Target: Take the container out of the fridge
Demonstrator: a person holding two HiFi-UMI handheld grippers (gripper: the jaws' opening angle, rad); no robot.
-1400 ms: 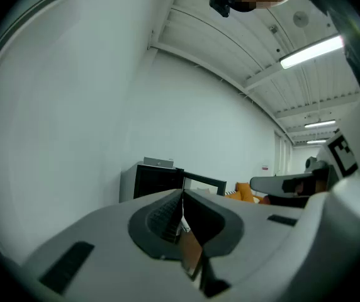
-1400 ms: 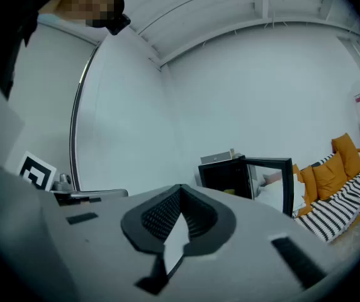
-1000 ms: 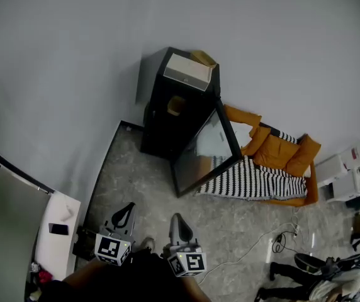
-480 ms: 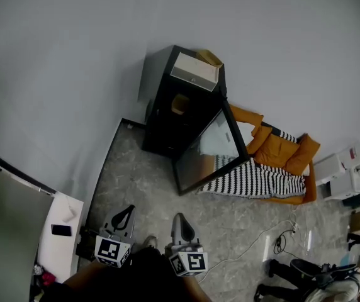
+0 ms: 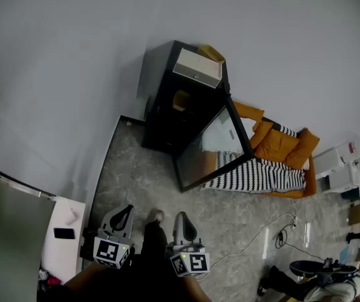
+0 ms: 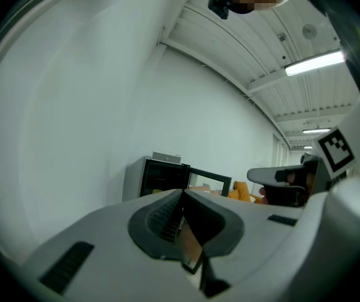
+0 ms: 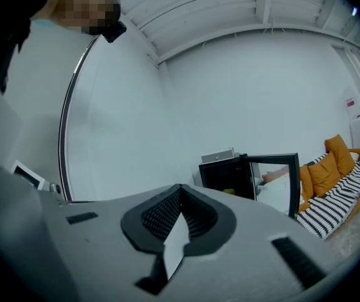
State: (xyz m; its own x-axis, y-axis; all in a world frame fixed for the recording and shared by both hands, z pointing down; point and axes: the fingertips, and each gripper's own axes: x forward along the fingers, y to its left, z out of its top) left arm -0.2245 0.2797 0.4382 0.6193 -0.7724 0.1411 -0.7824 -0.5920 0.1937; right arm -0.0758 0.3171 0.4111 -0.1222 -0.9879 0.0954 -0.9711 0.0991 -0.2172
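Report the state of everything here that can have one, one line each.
fridge: upright, open.
fridge door: swung wide open.
container: on a shelf inside the fridge, untouched.
left gripper: shut, empty, far from the fridge.
right gripper: shut, empty, far from the fridge.

a yellowish container (image 5: pixel 180 99) sits inside the black fridge (image 5: pixel 161 126), whose glass door (image 5: pixel 213 145) stands open.

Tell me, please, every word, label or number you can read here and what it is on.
No text can be read.
Left hand-held gripper: square marker pattern only.
Right hand-held gripper: square marker pattern only.
Reddish wall sign: too small to read.
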